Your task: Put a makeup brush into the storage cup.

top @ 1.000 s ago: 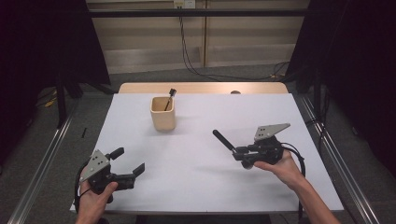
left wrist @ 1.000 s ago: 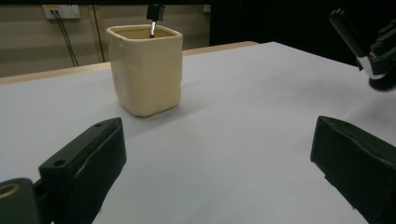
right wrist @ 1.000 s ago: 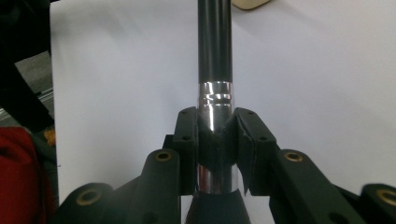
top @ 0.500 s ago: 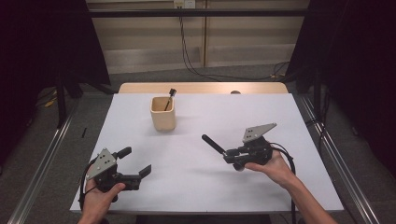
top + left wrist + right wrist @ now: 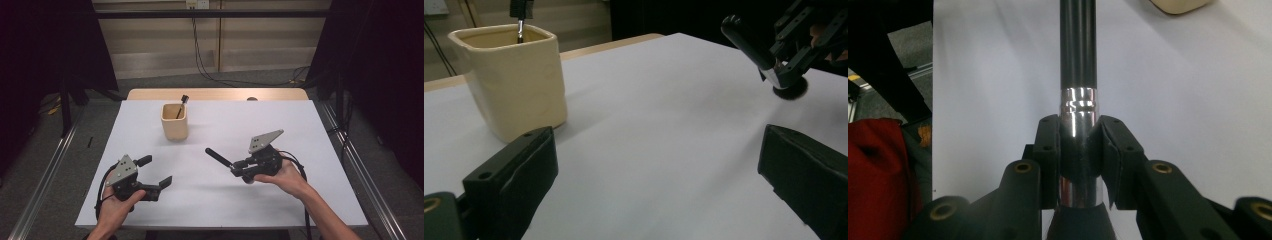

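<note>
From the high view, the table carries a cream cup near its far edge, left of the middle, with a thin dark-tipped tool standing in it and leaning on the rim. The right gripper is held over the near right part of the table, its fingers pinching a brush by the metal band, so that the black handle points away toward the far left corner and the cup. The left gripper sits by the near left corner, its fingers spread with nothing between them.

In the left gripper view, its two black fingers stand wide apart over bare white table. The cup is just beyond the left finger, with the thin tool rising from it. At the upper right the brush slants up out of the right gripper, its dark head low over the table.

In the right gripper view, the fingers press on either side of the brush's shiny band, and the black handle runs straight up from them. A corner of the cup shows at the top edge.
</note>
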### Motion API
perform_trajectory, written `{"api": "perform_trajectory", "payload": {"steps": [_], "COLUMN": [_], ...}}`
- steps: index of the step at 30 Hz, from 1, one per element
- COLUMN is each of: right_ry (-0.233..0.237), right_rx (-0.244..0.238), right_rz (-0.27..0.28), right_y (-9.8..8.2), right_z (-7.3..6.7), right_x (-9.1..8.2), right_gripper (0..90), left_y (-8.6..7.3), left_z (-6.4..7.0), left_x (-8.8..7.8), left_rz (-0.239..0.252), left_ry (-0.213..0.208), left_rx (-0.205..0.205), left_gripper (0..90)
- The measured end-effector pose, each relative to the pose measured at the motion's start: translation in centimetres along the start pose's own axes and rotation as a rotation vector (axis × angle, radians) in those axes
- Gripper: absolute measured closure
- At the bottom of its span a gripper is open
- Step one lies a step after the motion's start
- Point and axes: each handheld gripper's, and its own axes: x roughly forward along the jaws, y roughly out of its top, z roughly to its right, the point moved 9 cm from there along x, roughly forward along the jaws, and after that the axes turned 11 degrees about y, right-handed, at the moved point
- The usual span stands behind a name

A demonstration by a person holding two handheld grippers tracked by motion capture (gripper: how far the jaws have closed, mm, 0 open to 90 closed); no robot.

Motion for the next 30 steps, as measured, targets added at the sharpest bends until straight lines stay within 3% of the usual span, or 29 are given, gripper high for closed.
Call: {"api": "perform_trajectory", "payload": {"steps": [2, 11, 14, 19, 25, 30], "right_ry": [0.010, 0.045, 0.048, 0.059, 0.067, 0.085], "right_rx": [-0.010, -0.031, -0.017, -0.028, -0.049, -0.063], "right_rz": [-0.013, -0.056, -0.084, -0.118, -0.162, -0.212], "right_y": [0.2, 0.5, 0.3, 0.1, 0.5, 0.5], "right_z": [-0.1, -0.2, -0.3, -0.6, -0.5, -0.5], "right_x": [0.3, 1.5, 2.0, 2.4, 2.5, 3.0], "right_gripper": [71.5, 71.5, 71.5, 71.6, 71.6, 71.6], "left_y": [0.1, 0.8, 1.0, 0.8, 1.8, 2.0], "left_z": [0.3, 0.5, 0.9, 1.3, 1.7, 2.2], "left_x": [0.2, 0.5, 0.6, 0.9, 1.5, 2.1], "left_rz": [-0.005, 0.000, 0.000, -0.028, -0.025, -0.055], "left_ry": [-0.007, -0.016, -0.023, -0.038, -0.054, -0.082], "left_rx": [0.022, 0.023, 0.028, 0.054, 0.063, 0.081], "left_gripper": [2.7, 2.7, 3.6, 3.6, 3.6, 3.6]}}
